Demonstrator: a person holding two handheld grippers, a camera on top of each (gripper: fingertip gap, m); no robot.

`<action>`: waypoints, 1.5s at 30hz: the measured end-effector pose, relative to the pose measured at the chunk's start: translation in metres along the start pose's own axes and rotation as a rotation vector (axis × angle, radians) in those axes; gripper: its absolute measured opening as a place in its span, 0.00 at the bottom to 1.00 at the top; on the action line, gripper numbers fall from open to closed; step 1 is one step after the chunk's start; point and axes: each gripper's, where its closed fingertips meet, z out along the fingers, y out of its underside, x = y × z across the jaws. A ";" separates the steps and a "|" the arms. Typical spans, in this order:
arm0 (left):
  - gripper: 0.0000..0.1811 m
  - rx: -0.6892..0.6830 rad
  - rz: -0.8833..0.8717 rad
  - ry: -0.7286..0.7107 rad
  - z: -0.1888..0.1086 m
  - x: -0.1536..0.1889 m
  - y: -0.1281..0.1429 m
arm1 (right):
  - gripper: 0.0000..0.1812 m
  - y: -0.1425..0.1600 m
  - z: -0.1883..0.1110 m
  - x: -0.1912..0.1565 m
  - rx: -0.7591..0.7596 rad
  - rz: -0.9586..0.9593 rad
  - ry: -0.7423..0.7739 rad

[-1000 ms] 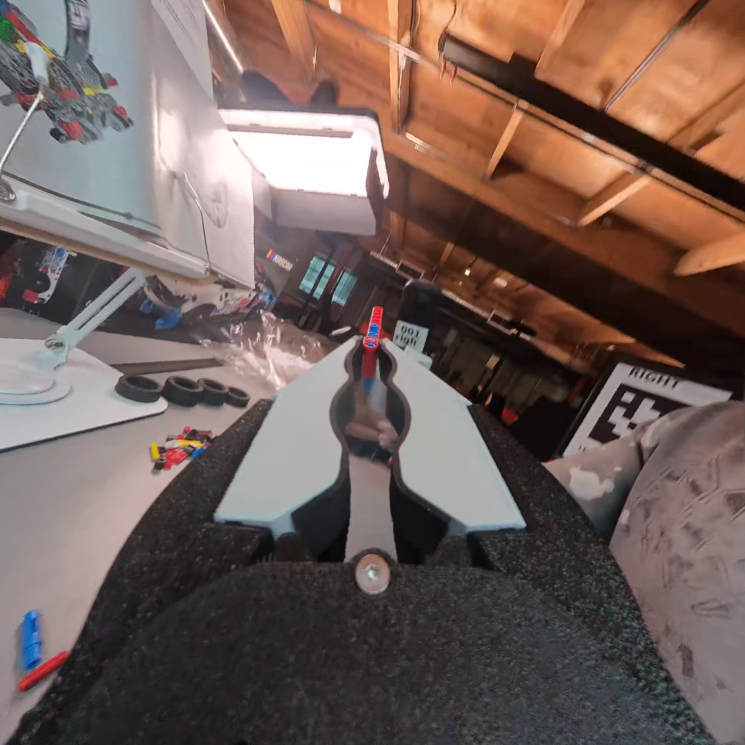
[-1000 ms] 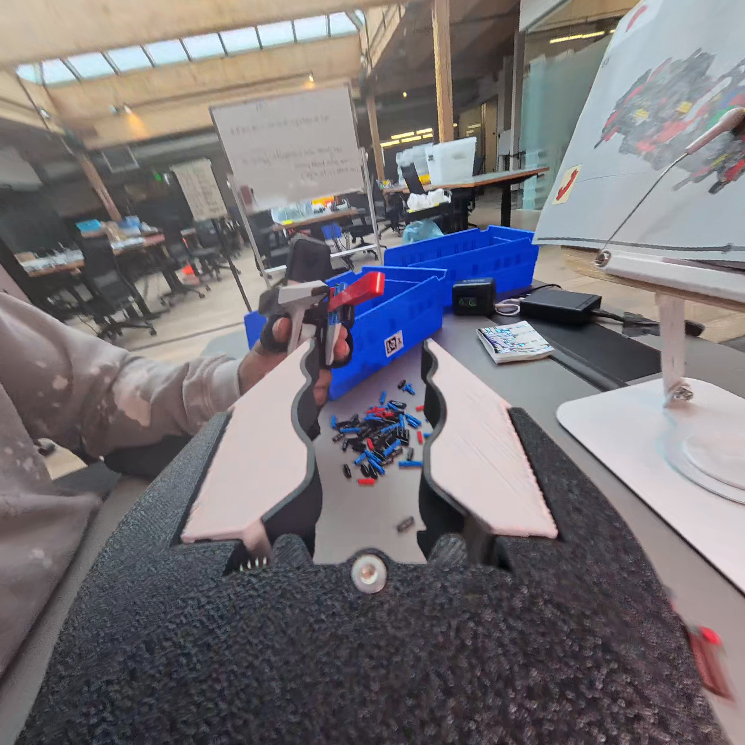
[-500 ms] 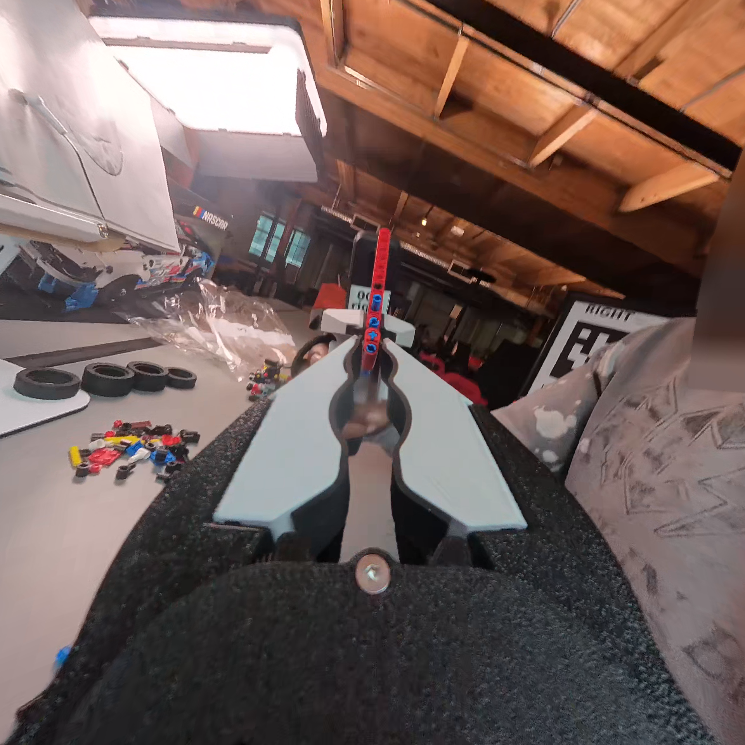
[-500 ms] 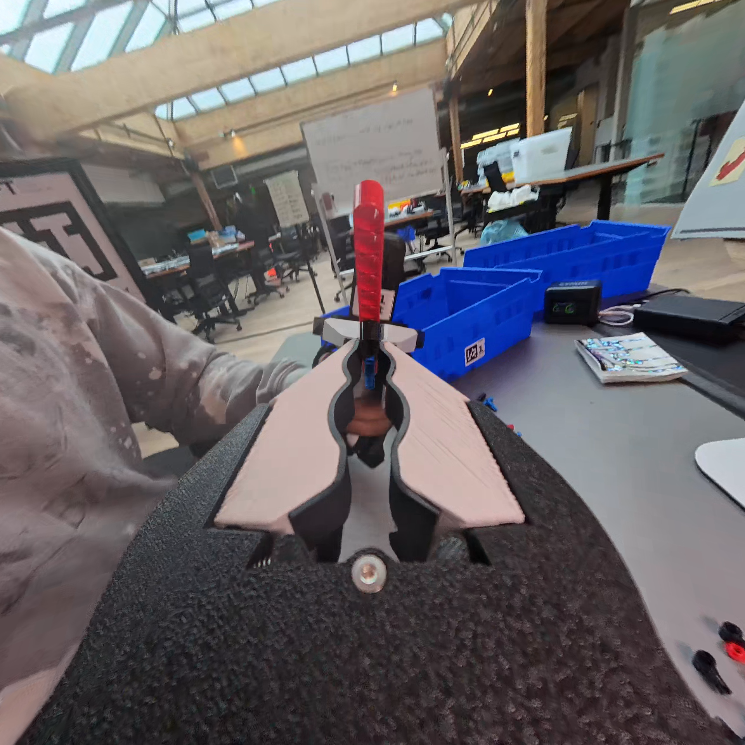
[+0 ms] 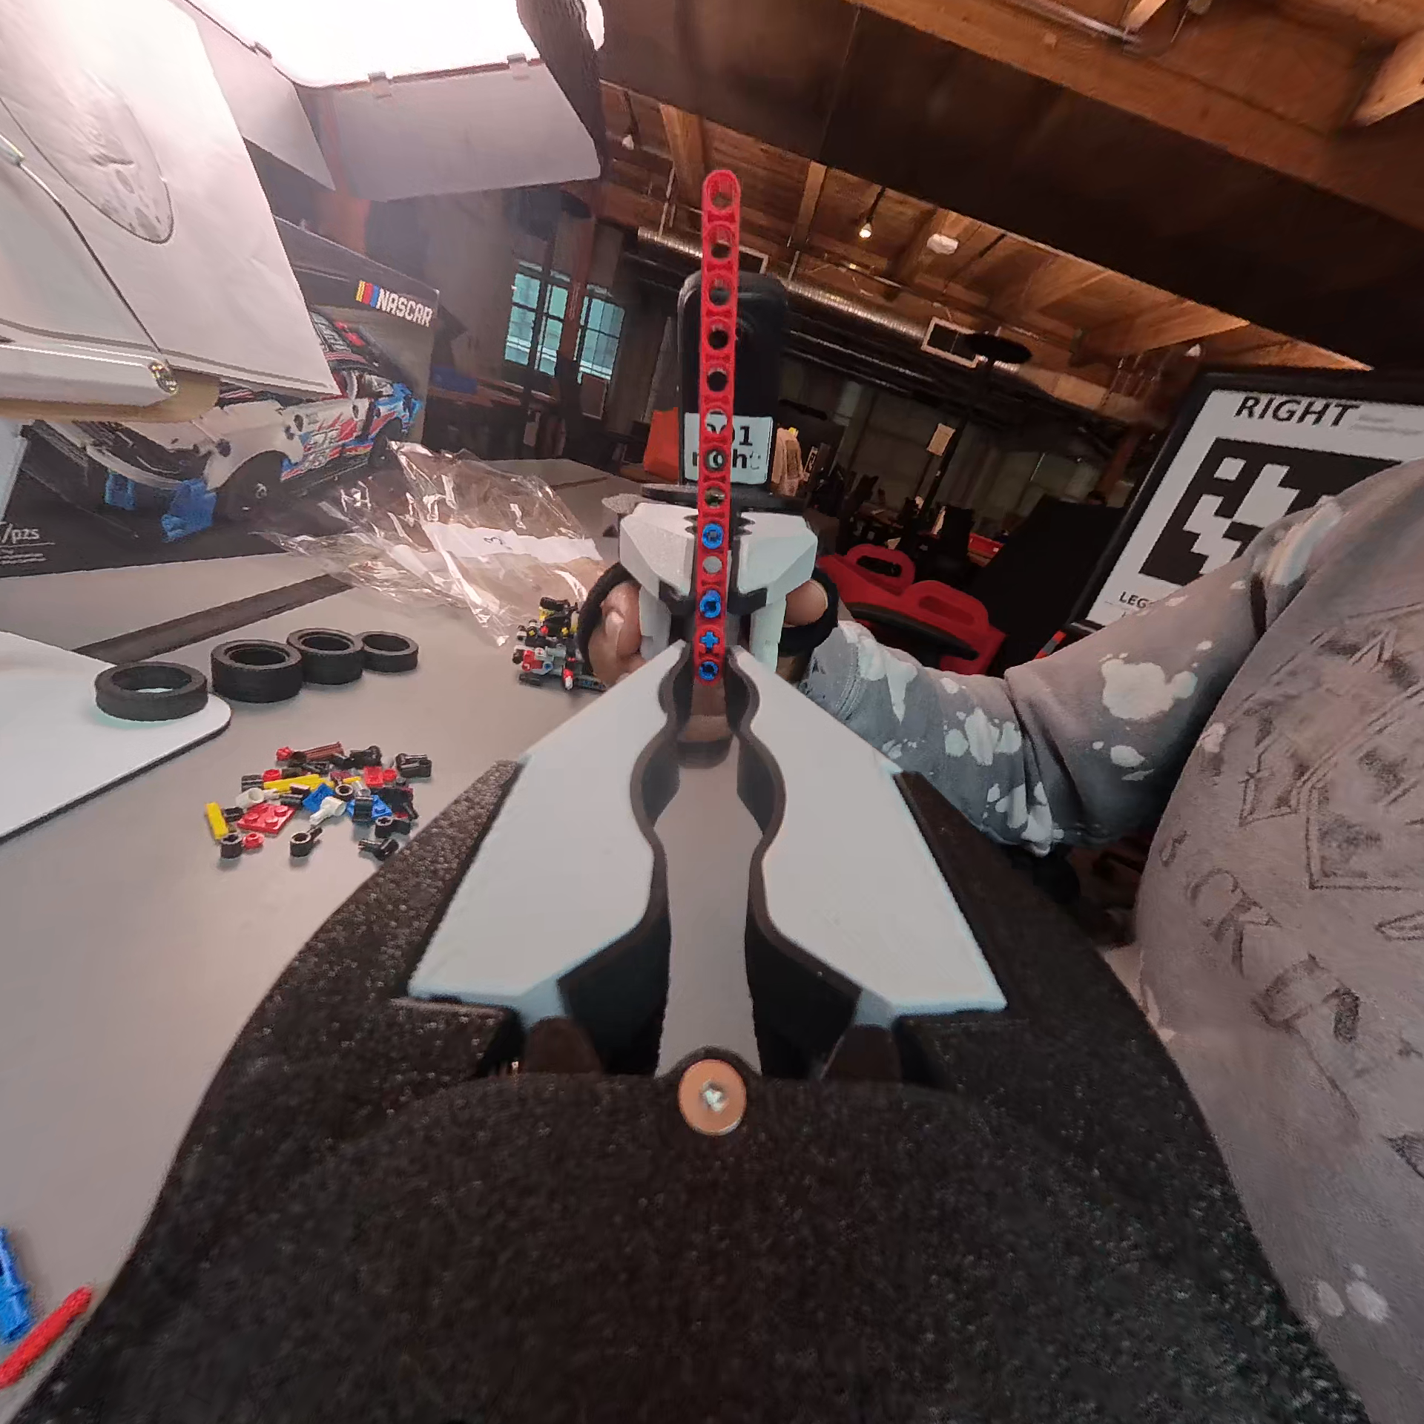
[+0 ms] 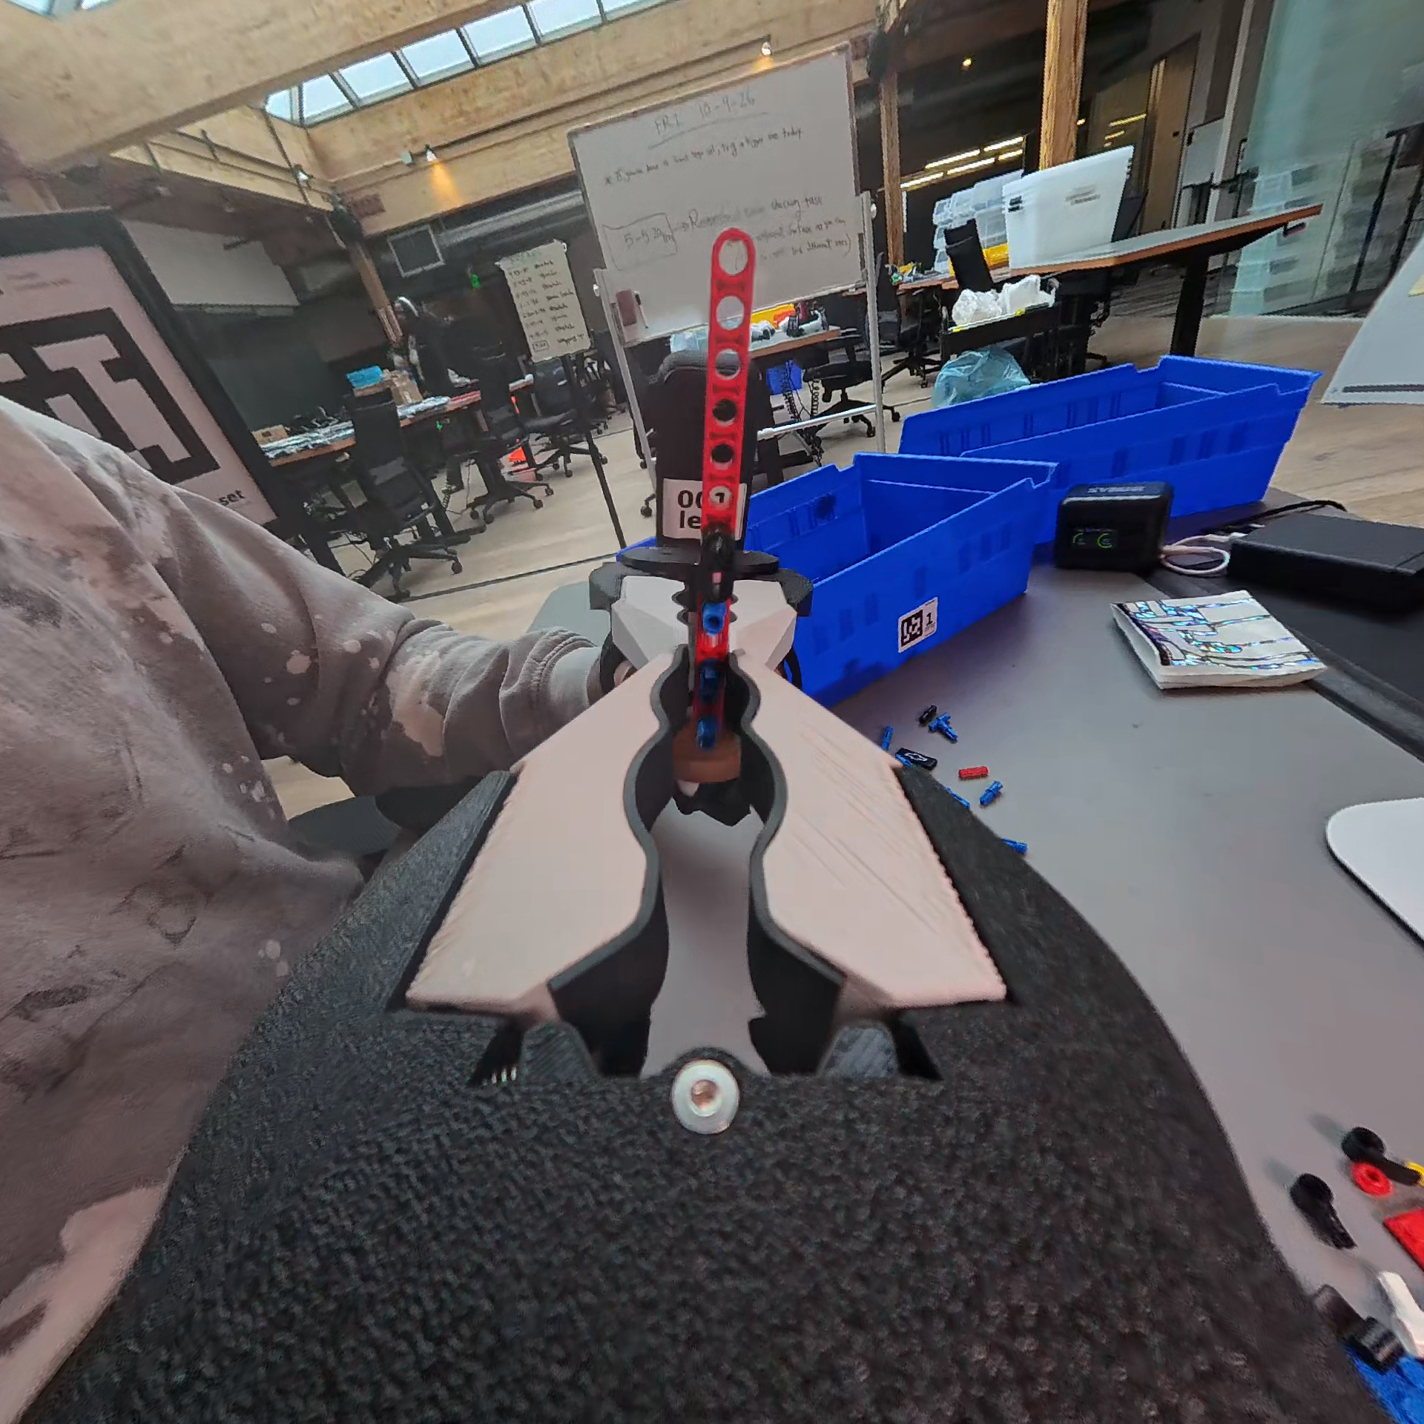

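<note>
A long red beam [image 5: 720, 308] with a row of holes stands upright, with blue pins in its lower holes. My left gripper [image 5: 709, 664] is shut on the beam's lower end. My right gripper [image 6: 713, 669] faces it from the other side and is shut on the same lower end of the beam [image 6: 728, 362]. The right gripper shows beyond the beam in the left wrist view [image 5: 655, 555], and the left gripper shows in the right wrist view [image 6: 647, 624]. Both are held above the grey table [image 5: 115, 963], with a person's hands on the handles.
Black tyres [image 5: 254, 670], a pile of small parts [image 5: 324, 794], a small build [image 5: 551, 647], a plastic bag [image 5: 462, 532] and a white stand base [image 5: 77, 732] lie to the left. Blue bins [image 6: 925, 555], a booklet [image 6: 1217, 639] and loose pins [image 6: 948, 747] lie to the right. My two grippers' fingertips are within a few centimetres of each other.
The right gripper, open over the pins a second ago, swung round to face the left gripper and shut on the beam. The beam now stands upright between both.
</note>
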 end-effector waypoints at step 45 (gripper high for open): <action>0.14 -0.724 0.017 -1.327 -0.270 -0.119 -0.012 | 0.04 0.021 -0.039 -0.002 0.084 0.104 0.105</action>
